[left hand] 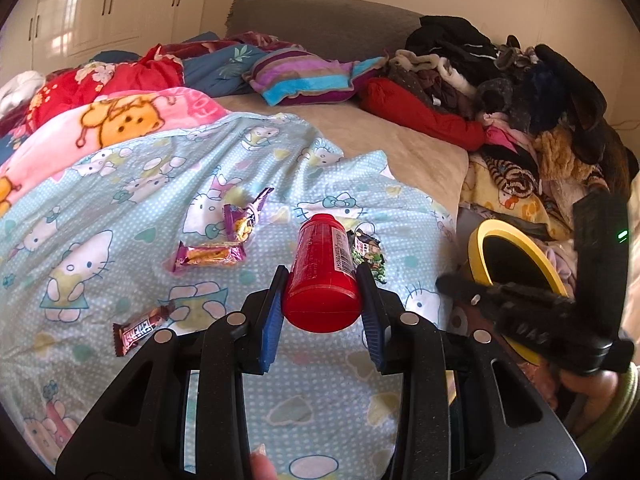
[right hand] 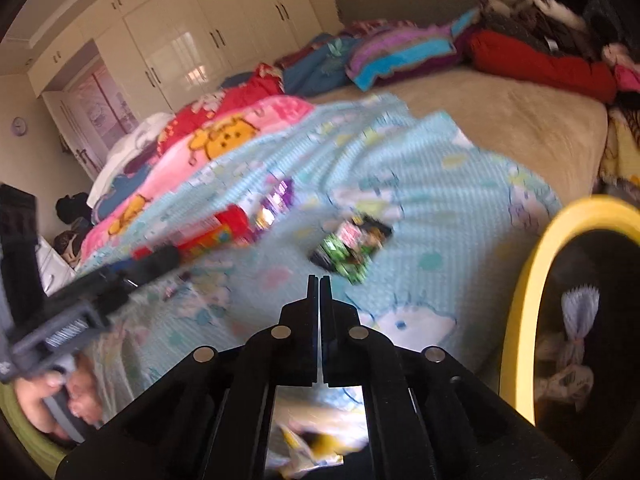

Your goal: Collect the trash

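In the left wrist view my left gripper (left hand: 322, 270) is shut on a red plastic bottle (left hand: 320, 280), its blue pads pressing both sides, above the light blue cartoon sheet (left hand: 160, 184). On the sheet lie two purple snack wrappers (left hand: 244, 216) (left hand: 210, 256), a brown bar wrapper (left hand: 140, 330) and a green-black packet (left hand: 370, 254). My right gripper (right hand: 319, 280) is shut with nothing between its fingers, just short of the green-black packet (right hand: 352, 248). A yellow-rimmed bin (right hand: 520, 300) stands at the right with some trash inside. The bottle (right hand: 216, 232) shows blurred at left.
A heap of clothes (left hand: 520, 100) covers the bed's right side behind the bin (left hand: 480, 240). Striped pillows (left hand: 304, 76) and a pink blanket (left hand: 120, 120) lie at the far side. White wardrobe doors (right hand: 192, 48) line the wall. A hand (left hand: 592, 392) holds the right gripper (left hand: 444, 282).
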A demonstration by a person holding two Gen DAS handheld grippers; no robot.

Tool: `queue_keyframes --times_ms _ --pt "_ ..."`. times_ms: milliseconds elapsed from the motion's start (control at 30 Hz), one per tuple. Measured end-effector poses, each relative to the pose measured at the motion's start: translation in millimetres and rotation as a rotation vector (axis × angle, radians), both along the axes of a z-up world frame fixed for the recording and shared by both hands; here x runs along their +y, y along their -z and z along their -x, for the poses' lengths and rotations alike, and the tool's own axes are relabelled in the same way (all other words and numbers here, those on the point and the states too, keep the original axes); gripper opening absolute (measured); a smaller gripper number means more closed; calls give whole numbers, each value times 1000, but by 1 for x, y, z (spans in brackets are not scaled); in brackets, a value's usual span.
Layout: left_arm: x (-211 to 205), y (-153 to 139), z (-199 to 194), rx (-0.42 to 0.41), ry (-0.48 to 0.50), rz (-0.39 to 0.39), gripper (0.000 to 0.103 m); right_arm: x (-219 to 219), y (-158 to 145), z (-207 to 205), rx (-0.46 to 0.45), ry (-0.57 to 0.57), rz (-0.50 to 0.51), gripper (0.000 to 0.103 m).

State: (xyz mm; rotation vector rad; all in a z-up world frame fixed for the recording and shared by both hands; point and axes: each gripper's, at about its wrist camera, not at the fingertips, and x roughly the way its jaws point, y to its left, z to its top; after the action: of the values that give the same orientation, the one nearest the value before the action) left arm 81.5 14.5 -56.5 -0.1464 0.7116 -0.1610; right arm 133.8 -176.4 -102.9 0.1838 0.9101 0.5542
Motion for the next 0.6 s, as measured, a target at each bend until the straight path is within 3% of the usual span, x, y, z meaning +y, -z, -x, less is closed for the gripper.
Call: queue_keyframes --times_ms 33,167,300,600 --pt "-1 0 0 1 0 1 27 -2 8 0 38 -21 -22 1" --pt "-4 1 1 1 4 -2 27 -15 15 9 48 -3 -14 3" --pt "-11 2 -1 6 16 2 27 -32 13 18 55 32 -2 30" --pt "-38 -3 -4 -7 79 0 27 -37 15 44 95 30 55 39"
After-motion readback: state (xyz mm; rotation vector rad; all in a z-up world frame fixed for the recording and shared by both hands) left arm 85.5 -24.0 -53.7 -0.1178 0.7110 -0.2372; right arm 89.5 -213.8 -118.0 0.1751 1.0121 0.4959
